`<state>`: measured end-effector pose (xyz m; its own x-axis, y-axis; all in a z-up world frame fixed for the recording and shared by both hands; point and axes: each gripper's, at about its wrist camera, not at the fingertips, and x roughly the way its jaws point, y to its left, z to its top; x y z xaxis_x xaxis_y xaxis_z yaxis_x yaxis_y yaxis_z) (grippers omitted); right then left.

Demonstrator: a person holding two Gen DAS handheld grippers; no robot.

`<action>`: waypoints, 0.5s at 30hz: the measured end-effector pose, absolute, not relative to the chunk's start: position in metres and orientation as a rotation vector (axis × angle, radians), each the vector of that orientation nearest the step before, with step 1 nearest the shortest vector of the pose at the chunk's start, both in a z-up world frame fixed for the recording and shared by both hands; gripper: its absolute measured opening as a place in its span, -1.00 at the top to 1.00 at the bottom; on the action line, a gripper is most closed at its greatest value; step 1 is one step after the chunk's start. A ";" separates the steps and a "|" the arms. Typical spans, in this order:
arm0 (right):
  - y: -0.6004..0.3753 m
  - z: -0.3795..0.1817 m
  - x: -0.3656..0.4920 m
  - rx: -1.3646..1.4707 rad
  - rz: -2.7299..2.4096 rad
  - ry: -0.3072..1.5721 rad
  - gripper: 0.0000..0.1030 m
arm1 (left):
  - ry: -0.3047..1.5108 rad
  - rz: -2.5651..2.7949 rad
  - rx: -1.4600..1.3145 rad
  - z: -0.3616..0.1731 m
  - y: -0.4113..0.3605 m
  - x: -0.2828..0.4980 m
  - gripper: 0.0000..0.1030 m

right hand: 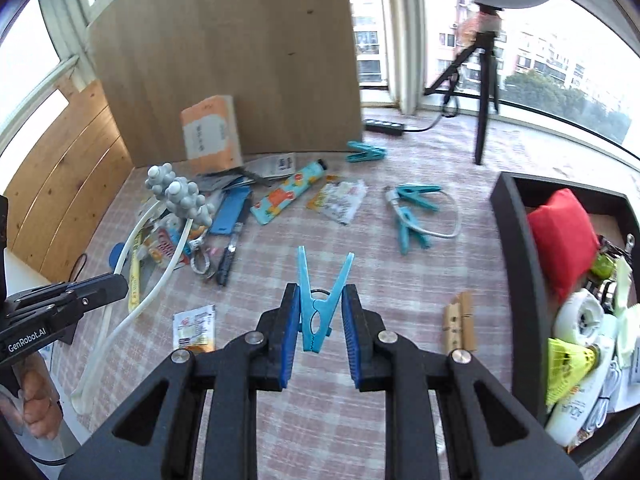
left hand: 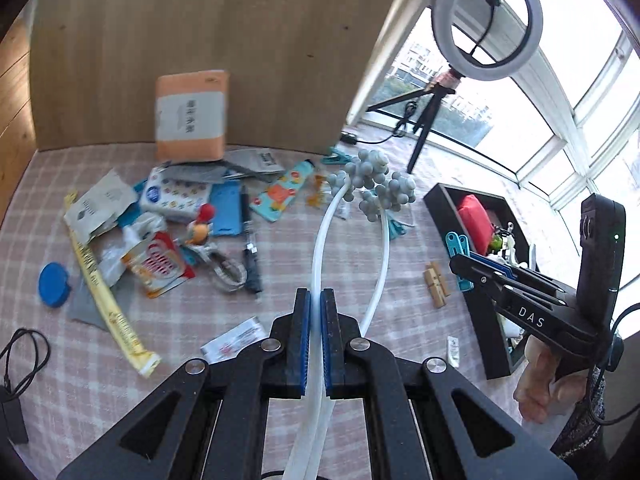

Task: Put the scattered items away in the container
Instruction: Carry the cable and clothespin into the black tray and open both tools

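Pink checked cloth covers the desk beneath both tongs. Left tongs [left hand: 315,344] are clamped nearly shut on the white stems of a knobbed massager [left hand: 372,184], lifted clear; springy, light, best held low on the stems. Right tongs [right hand: 320,336] are narrowly closed on a blue clothespin [right hand: 318,300], rigid and slippery. To the right lies the black container [right hand: 516,248], part filled. More clutter is scattered far left, against a wooden board [right hand: 224,52].

Wooden pegs [right hand: 459,322] just left of container [right hand: 520,280]
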<state>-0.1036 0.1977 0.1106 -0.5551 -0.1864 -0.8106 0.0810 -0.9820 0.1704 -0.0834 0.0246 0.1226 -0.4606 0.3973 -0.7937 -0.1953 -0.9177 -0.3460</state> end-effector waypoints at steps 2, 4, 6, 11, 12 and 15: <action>0.231 0.115 -0.099 1.409 -2.708 -0.215 0.60 | -0.264 2.359 -1.360 0.128 0.054 -0.094 0.92; 0.266 0.119 -0.093 1.424 -2.771 -0.276 0.60 | -0.222 2.319 -1.333 0.135 0.088 -0.104 0.92; 0.300 0.123 -0.087 1.442 -2.840 -0.318 0.60 | -0.183 2.274 -1.306 0.141 0.124 -0.113 0.92; 0.379 0.128 -0.068 1.478 -2.983 -0.450 0.60 | -0.113 2.143 -1.247 0.155 0.217 -0.129 0.91; 0.392 0.129 -0.065 1.482 -3.009 -0.470 0.60 | -0.090 2.125 -1.229 0.158 0.236 -0.130 0.91; 0.427 0.131 -0.057 1.503 -3.068 -0.521 0.60 | -0.041 2.067 -1.184 0.168 0.292 -0.136 0.90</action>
<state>-0.0575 0.4270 0.1312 -0.5821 0.1461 -0.7999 -0.4018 -0.9069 0.1268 -0.1356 0.2922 0.1682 -0.2995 0.6121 -0.7319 -0.5825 -0.7248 -0.3678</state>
